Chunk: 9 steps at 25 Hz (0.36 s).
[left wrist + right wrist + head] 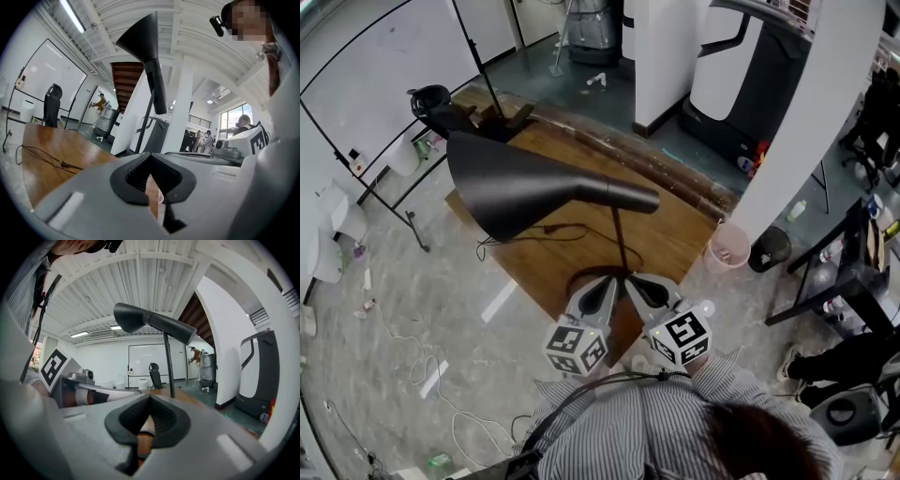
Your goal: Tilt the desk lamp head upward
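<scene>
As we look down in the head view, we hold the left gripper (612,284) and right gripper (633,284) side by side, well below the lamp head (516,192). In the left gripper view, the jaws meet on nothing and the head hangs high ahead. In the right gripper view, the jaws are likewise closed and empty. The head's mouth sits slightly raised, which fits a tilt either pending or made.
</scene>
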Motion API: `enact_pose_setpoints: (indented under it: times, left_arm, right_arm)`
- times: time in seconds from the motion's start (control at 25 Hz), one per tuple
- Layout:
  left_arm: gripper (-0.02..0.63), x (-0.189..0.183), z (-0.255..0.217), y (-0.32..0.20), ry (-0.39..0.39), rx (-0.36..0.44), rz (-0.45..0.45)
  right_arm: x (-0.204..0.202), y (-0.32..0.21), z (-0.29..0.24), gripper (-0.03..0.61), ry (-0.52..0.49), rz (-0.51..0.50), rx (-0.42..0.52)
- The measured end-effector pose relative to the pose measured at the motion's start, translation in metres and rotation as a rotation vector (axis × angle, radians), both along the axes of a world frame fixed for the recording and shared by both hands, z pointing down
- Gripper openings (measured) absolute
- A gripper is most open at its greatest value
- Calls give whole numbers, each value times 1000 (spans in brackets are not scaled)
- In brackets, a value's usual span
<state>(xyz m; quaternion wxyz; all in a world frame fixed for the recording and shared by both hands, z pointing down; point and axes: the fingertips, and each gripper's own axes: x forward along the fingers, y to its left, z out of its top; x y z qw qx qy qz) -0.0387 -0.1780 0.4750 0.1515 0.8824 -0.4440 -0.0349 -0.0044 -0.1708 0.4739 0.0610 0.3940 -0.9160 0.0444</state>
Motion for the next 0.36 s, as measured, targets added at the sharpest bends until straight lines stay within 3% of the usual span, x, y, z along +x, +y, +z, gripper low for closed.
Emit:
enact_pose_setpoints:
  times: [0.36]
  left_arm:
    - [5, -2, 5, -4, 35, -33, -7]
  right_arm:
    - [3, -4, 4, 2, 21, 4, -8]
